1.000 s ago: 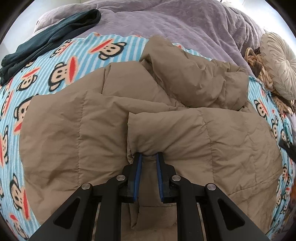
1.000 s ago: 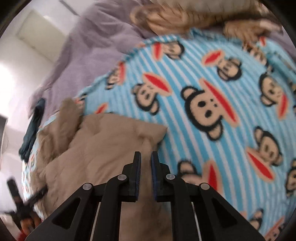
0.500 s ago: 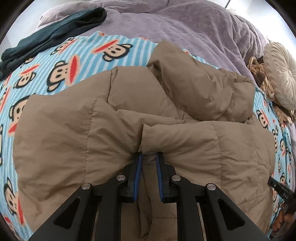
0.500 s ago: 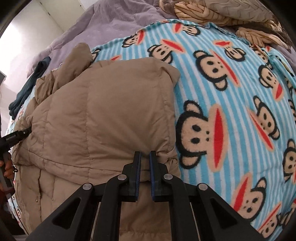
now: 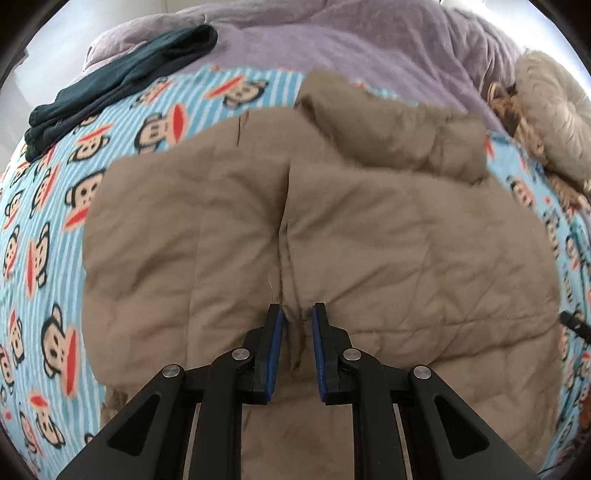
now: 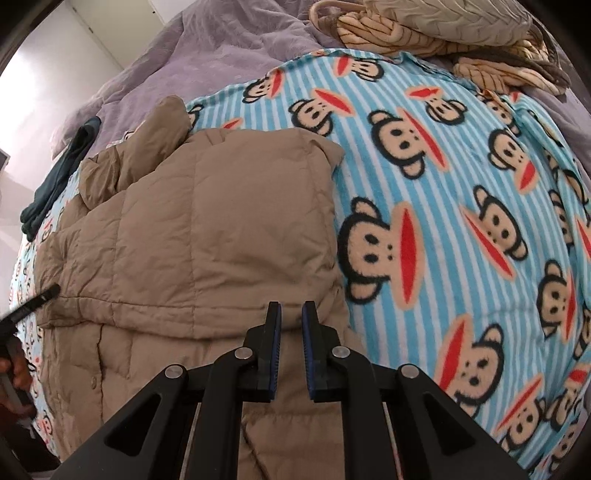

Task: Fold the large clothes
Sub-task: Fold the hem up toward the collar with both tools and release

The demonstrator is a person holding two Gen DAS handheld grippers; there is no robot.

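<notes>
Left wrist view first: the left hand-held gripper (image 5: 294, 319) is clamped on a pinch of the tan quilted puffer jacket (image 5: 388, 240), right at the fold edge nearest the camera. A bunched ridge of fabric sits between the blue pads, so that's a real grip. The jacket lies spread across the blue striped monkey-print blanket (image 5: 48, 236) on the bed, with a puffy part (sleeve or hood, can't tell which) lumped up at the far side. A dark teal garment (image 5: 122, 85) is off on the purple comforter (image 5: 332, 40), well apart.

Right wrist view: the right hand-held gripper (image 6: 291, 314) has its jaws nearly closed, and they have just eased open a touch. The fold's thick edge sits right at its tips, though I can't tell if the pads bite. From here the folded panel lies over the lower half of the jacket, its right edge running along bare blanket. Striped knits (image 6: 399, 33) are piled at the far end.

My take on doing this step well: keep both pinches level and move them together, lay the edge down square, and let go only once the padding has settled flat.
</notes>
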